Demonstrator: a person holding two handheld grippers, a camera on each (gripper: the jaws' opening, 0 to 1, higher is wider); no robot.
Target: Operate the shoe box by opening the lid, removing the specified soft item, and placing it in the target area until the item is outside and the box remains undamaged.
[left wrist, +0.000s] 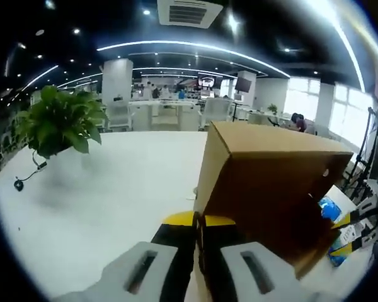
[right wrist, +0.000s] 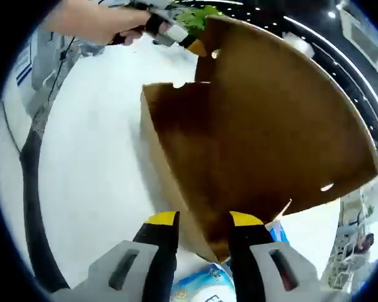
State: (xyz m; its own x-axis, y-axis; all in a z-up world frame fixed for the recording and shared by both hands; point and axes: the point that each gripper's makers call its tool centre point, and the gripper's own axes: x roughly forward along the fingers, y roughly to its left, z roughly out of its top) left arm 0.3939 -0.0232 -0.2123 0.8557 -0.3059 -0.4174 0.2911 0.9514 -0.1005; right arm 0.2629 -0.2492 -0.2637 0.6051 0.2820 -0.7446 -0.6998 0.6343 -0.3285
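Shoe box [left wrist: 264, 189] lid [right wrist: 283, 119] raised; both grippers' jaws clamp the lid's edge.

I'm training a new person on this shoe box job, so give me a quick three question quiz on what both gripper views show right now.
1. True or false: the cardboard lid is raised.
2. What grips the lid's edge? A) left gripper B) a bare hand C) nothing
3. Fill in: a potted ____ stands on the white table.

Key: 1 true. 2 A; the right gripper also straddles an edge. 3 plant.
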